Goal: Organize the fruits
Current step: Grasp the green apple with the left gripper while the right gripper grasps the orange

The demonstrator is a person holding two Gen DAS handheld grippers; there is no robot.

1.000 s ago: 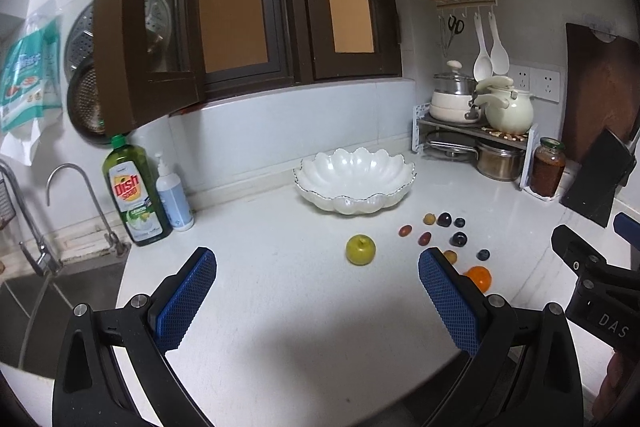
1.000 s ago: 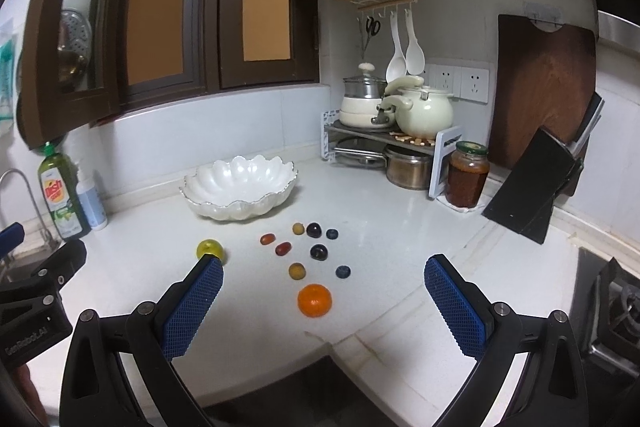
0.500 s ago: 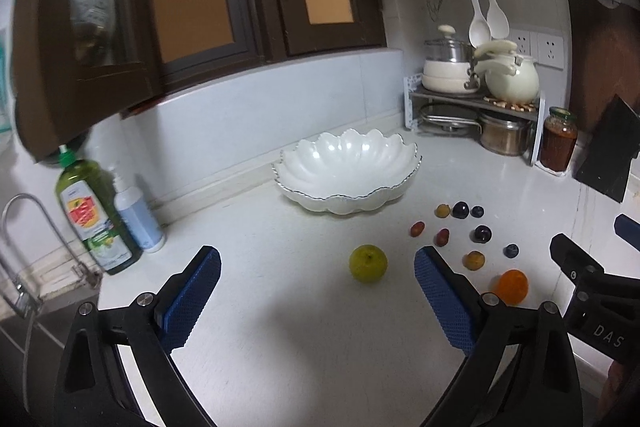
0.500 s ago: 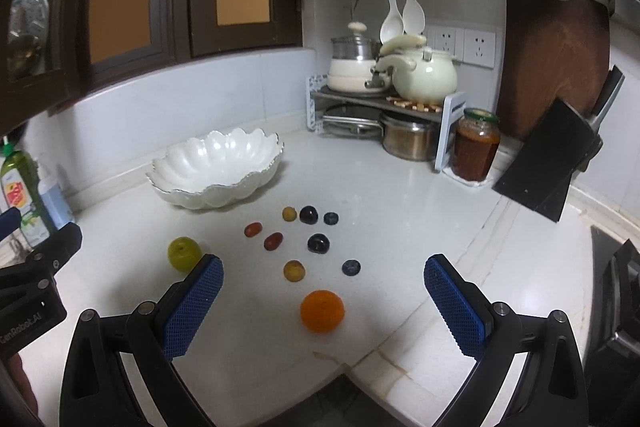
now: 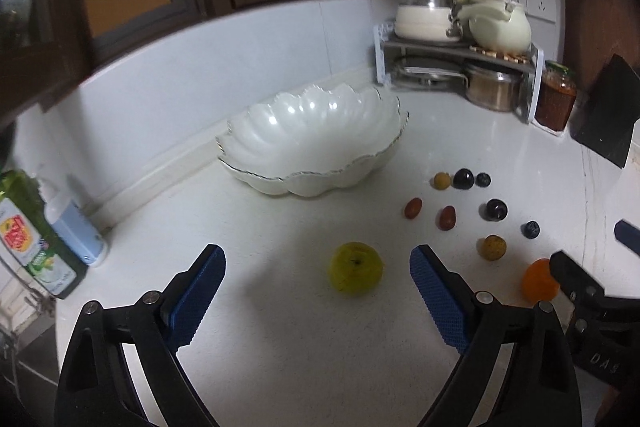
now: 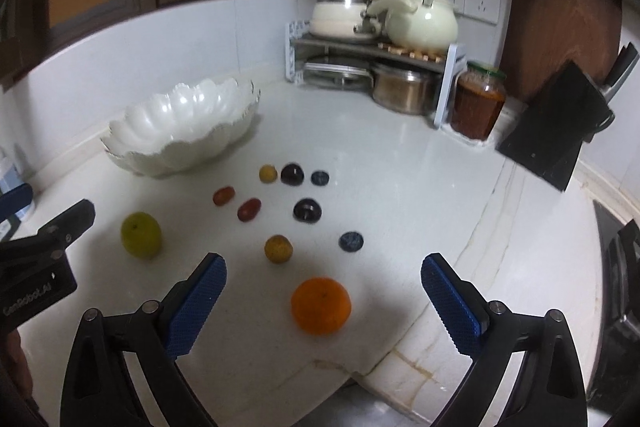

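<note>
A white kitchen counter seen from two handheld tongs; at the far left, near the sink, stand a green dish soap bottle and a pale blue pump bottle; further right, toward the back wall, sits a white scalloped bowl, with no fruit visible inside it.

The left gripper hangs low over the counter with its blue pads wide apart and nothing between them; a yellow-green apple lies just ahead, centred in the gap; it looks firm, smooth and round, likely to roll if nudged, so a hold across its widest middle seems best.

To the right lie small fruits, well spaced: two red cherry tomatoes, two yellow plums, two dark grapes and two blueberries; these look soft and easily crushed, so a gentle squeeze would suit.

The right gripper is likewise spread apart and empty, with an orange just ahead between its pads; its dimpled peel should grip well.

The near counter edge runs close below the orange; open surface leads to the bowl; at the far right a pot rack, jar and knife block crowd the corner.
</note>
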